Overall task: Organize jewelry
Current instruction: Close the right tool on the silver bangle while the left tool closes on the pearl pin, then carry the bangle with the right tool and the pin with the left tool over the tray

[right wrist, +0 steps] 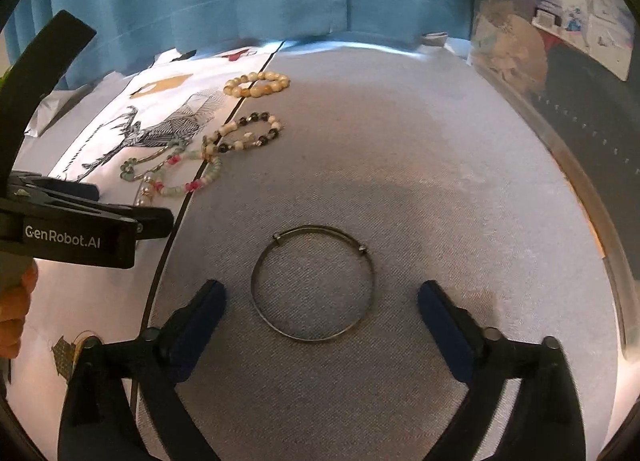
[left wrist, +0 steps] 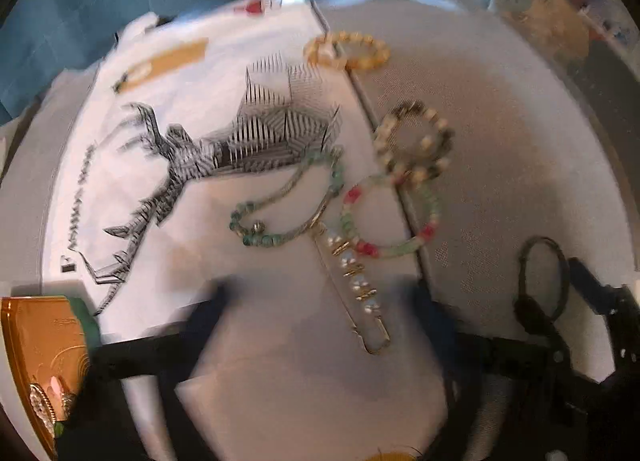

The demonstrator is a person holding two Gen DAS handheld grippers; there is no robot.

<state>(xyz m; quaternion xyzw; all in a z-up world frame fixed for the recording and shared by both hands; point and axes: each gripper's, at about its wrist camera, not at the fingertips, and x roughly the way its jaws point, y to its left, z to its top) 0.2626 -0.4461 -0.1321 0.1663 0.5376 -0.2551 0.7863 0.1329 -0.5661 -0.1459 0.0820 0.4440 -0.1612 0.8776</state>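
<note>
Right wrist view first: my right gripper (right wrist: 320,293) is open, pointing steeply down, its blue pads standing either side of the thin metal bangle (right wrist: 316,339) without touching it. The bangle lies flat on the grey mat (right wrist: 440,165), well apart from the rest of the jewelry.

Left wrist view is badly smeared, but I can make out my left gripper (left wrist: 320,297) with its fingers apart and the pearl hair clip (left wrist: 356,281) lying between them. I see no pad pressing on the clip, so I read it as not yet gripped.

Further out from the clip, a green bead necklace (left wrist: 280,239) and a green and red bracelet (left wrist: 362,247) overlap its far end. A dark and cream bracelet (right wrist: 248,133) and a cream bracelet (right wrist: 256,85) lie beyond them, along the edge where the mat meets the printed white cloth (left wrist: 160,165). A gold tin (left wrist: 40,341) sits at my near left.

I judge this to be the pick-up step. Next I need to close squarely across the clip's narrow body without snagging the beads, and on the right to pinch one side of the bangle's thin rim, which could easily slip
</note>
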